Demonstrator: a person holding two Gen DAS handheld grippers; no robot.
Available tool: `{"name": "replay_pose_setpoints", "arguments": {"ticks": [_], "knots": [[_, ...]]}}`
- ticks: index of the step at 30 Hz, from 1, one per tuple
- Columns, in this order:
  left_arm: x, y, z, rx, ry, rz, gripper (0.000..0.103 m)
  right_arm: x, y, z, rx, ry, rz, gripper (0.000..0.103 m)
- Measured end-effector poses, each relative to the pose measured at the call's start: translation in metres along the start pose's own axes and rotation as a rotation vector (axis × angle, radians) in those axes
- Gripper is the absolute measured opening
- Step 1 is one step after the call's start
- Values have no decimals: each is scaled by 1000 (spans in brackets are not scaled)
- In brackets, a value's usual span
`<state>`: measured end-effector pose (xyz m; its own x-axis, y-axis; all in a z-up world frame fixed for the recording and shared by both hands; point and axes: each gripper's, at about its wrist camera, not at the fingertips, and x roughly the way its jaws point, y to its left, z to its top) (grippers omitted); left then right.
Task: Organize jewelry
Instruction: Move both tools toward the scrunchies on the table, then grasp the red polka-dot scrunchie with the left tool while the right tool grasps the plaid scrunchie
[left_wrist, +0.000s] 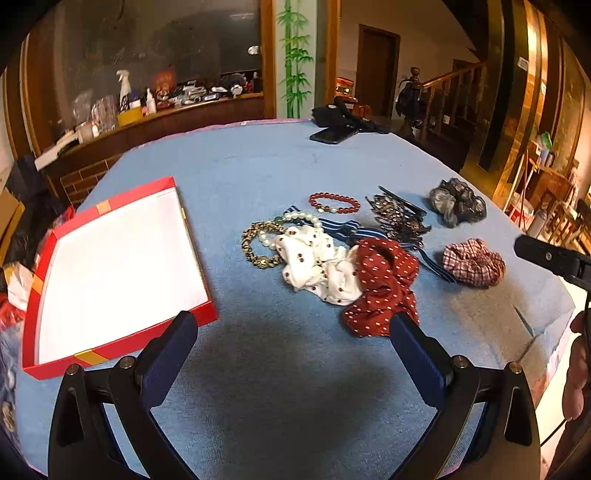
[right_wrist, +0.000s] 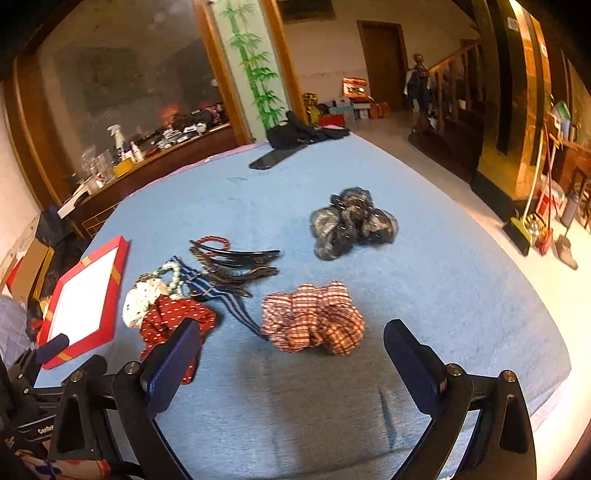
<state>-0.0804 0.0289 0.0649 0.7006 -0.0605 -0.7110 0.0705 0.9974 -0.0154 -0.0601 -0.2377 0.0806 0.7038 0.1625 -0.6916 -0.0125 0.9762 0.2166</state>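
A shallow red box (left_wrist: 122, 334) with a white inside lies open and empty at the left of the blue table; it also shows in the right wrist view (right_wrist: 79, 334). To its right lies a pile: a red bead bracelet (left_wrist: 334, 204), a pearl bracelet (left_wrist: 301, 218), a gold chain bracelet (left_wrist: 258, 245), a white dotted scrunchie (left_wrist: 319, 267), a red dotted scrunchie (left_wrist: 382, 286), a striped band (left_wrist: 347, 229) and dark hair clips (left_wrist: 399, 216). A plaid scrunchie (right_wrist: 314, 317) and a grey scrunchie (right_wrist: 351, 221) lie apart. My left gripper (left_wrist: 293, 328) is open above the cloth. My right gripper (right_wrist: 291, 334) is open just short of the plaid scrunchie.
A black phone (left_wrist: 334, 134) and a dark bundle (left_wrist: 343, 114) lie at the table's far edge. The table's right edge (right_wrist: 535, 350) drops to the floor. A cluttered wooden counter (left_wrist: 147, 110) stands behind on the left.
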Motion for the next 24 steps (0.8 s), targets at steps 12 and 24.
{"name": "replay_pose_setpoints", "arguments": {"ticks": [12, 24], "knots": [[18, -3, -2, -3, 52, -75, 88, 11, -33, 2, 104, 24, -1, 102], [56, -50, 17, 79, 102, -168, 88, 46, -37, 2, 137, 97, 47, 101]]}}
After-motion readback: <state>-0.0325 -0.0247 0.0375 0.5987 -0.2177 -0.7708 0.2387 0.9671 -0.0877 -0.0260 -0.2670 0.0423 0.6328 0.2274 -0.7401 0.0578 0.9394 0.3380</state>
